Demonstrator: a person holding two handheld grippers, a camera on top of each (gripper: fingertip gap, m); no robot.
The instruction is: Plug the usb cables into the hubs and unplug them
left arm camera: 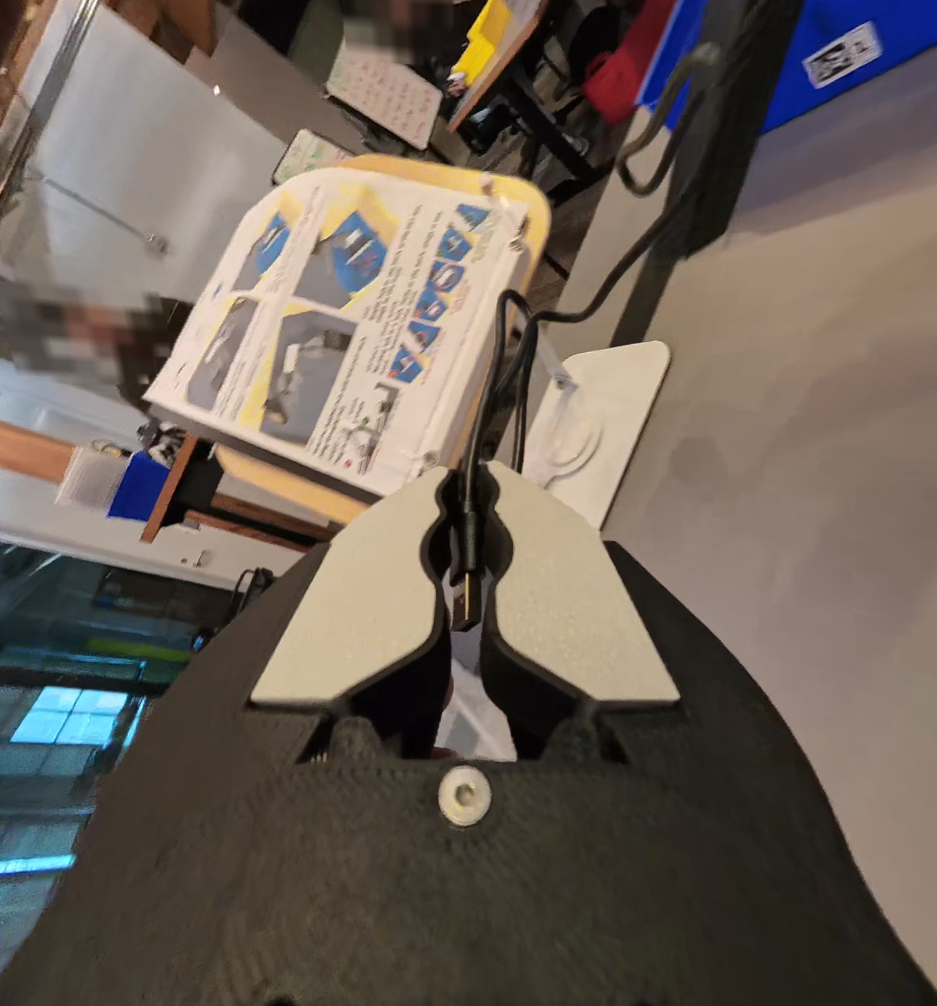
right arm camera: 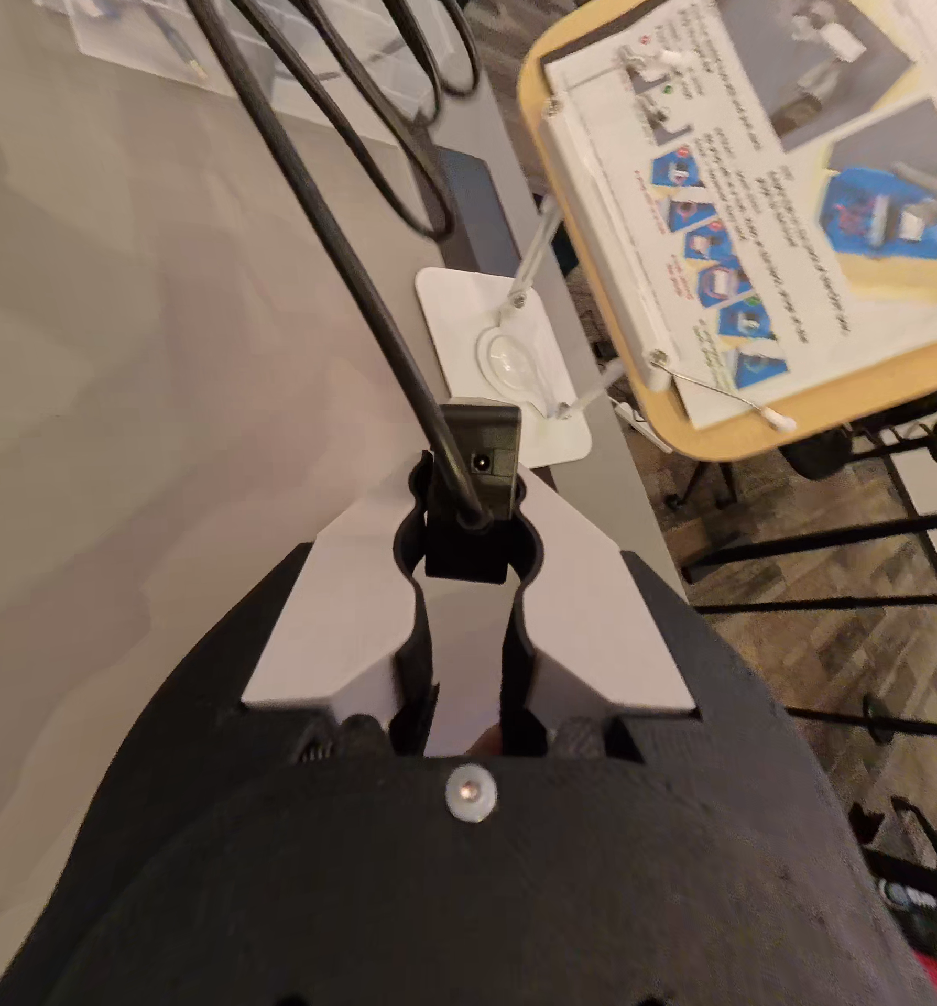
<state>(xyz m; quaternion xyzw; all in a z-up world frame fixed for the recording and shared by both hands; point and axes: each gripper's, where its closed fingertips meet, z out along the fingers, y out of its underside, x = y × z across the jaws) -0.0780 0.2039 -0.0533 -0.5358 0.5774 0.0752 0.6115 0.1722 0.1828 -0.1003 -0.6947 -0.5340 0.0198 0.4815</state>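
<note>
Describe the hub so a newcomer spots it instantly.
Start at the grey table edge by the white stand base. The hub, a small black box, sits clamped in the right gripper. Unlike the loose cables nearby, it has a round socket.

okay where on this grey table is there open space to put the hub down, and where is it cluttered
The grey table is bare across the wide stretch left of the thick black cable, out to the frame edge. It gets crowded toward the far edge: looped black cables, the white stand base and the instruction board beside the held hub.
</note>
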